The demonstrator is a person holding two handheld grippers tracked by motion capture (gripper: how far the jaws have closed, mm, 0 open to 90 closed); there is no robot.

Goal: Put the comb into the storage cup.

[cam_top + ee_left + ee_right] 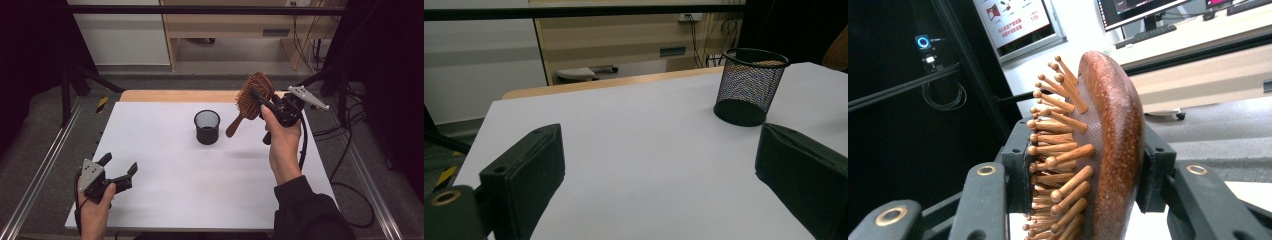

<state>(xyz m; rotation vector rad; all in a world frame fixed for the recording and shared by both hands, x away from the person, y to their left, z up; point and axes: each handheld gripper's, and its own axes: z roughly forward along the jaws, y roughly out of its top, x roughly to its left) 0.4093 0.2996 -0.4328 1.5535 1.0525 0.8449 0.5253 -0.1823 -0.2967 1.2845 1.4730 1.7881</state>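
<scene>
Your right gripper (262,101) pinches the wooden hairbrush (251,97) by its head (bristles against one jaw, back against the other), lifted above the table (165,165) just right of the mesh cup (207,127). Your left gripper (119,167) rests near the table's front-left corner, jaws spread wide, holding nothing.

- Mesh cup (207,127) stands on the counter (190,190), just past centre.
- Hairbrush (250,102) held above, at its 2 o'clock.
- Left claw (119,167) at 7 o'clock, near corner.
</scene>
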